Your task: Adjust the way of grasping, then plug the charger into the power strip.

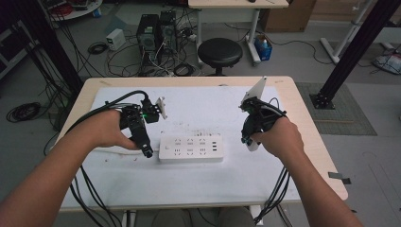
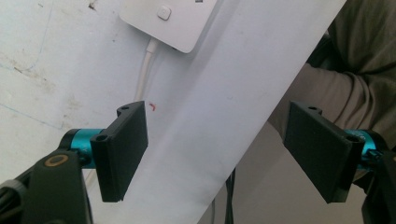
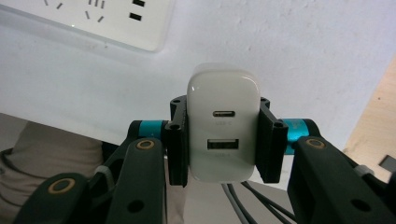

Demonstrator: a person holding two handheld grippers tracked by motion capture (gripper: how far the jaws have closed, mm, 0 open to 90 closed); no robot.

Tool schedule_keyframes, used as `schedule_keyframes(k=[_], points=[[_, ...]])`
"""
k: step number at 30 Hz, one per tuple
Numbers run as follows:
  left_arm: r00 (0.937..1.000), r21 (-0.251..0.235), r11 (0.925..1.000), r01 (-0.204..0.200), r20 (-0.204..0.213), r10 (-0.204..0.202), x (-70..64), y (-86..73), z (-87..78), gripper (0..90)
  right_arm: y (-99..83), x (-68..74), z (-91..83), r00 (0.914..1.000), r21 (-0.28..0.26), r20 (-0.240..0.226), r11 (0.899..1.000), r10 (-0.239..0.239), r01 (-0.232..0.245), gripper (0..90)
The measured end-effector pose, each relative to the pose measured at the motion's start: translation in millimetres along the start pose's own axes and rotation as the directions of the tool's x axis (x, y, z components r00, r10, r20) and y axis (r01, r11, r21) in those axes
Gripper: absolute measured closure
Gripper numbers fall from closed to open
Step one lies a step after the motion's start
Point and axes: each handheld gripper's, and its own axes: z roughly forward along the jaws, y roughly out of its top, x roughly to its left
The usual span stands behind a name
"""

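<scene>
A white power strip (image 1: pixel 190 148) lies flat in the middle of the white mat, and its corner (image 2: pixel 173 21) and white cord (image 2: pixel 144 74) appear in the left gripper view. My left gripper (image 1: pixel 147 152) sits just off the strip's left end, its jaws open and wide apart (image 2: pixel 222 154) with nothing between them. To the right of the strip, my right gripper (image 1: pixel 248 141) is shut on a white USB charger (image 3: pixel 223 123), whose two ports face the camera. The strip's end (image 3: pixel 102 18) lies beyond the charger.
A white mat (image 1: pixel 198 179) covers most of the wooden table (image 1: pixel 307 137). Black cables trail from both grippers over the near edge. Beyond the table stand a black stool (image 1: pixel 220 52), computer towers (image 1: pixel 156 33) and a black frame post (image 1: pixel 350 56).
</scene>
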Motion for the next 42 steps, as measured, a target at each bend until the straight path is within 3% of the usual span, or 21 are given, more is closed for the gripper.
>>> schedule_keyframes(k=[15, 22, 27, 30, 33, 35, 37, 39, 40, 42], points=[[0.9999, -0.008, 0.9999, 0.010, 0.007, -0.010, 2.7, -7.3, -0.2, 22.2, -0.8, -7.3, -1.0, 0.9996, -0.008, 0.012, 1.000, -0.027, 0.028, 61.9], [0.9999, -0.027, 0.9996, 0.002, 0.014, -0.002, 1.7, -9.9, -2.0, 22.2, 4.2, -7.9, -1.4, 0.9948, -0.029, -0.027, 0.995, -0.098, 0.097, 61.8], [0.9998, -0.029, 0.9995, -0.007, 0.016, 0.007, -1.2, -10.2, 0.0, 22.2, 13.1, -0.4, 2.0, 0.9816, -0.018, -0.016, 0.982, -0.191, 0.190, 61.9], [0.9995, -0.032, 0.9993, -0.021, 0.023, 0.022, -0.5, -10.1, -0.7, 22.2, 19.3, 6.5, 4.1, 0.9645, -0.026, -0.022, 0.965, -0.263, 0.263, 61.9], [0.9996, -0.038, 0.9991, -0.018, 0.020, 0.019, -0.2, -10.2, -0.8, 22.2, 26.2, 13.4, 6.9, 0.9420, -0.032, -0.006, 0.942, -0.336, 0.335, 61.9], [0.9993, -0.030, 0.9992, -0.027, 0.024, 0.028, -0.3, -10.2, 0.3, 22.2, 32.7, 18.0, 9.1, 0.9197, -0.036, 0.003, 0.919, -0.393, 0.392, 61.9], [0.9990, -0.022, 0.9990, -0.038, 0.022, 0.039, -1.0, -10.3, 1.0, 22.2, 38.9, 23.1, 12.1, 0.8911, -0.039, 0.003, 0.890, -0.454, 0.454, 61.9], [0.9988, -0.027, 0.9987, -0.043, 0.022, 0.044, -2.8, -10.9, 1.7, 22.2, 44.2, 30.1, 17.1, 0.8589, -0.031, 0.002, 0.858, -0.512, 0.512, 61.9], [0.9987, -0.030, 0.9985, -0.045, 0.023, 0.046, -3.4, -11.0, 1.8, 22.2, 46.8, 33.1, 19.7, 0.8384, -0.025, 0.006, 0.838, -0.545, 0.545, 61.9], [0.9988, -0.037, 0.9984, -0.042, 0.024, 0.043, -4.5, -11.5, 2.7, 22.2, 50.8, 39.9, 25.3, 0.8212, -0.021, 0.009, 0.821, -0.571, 0.571, 61.9]])
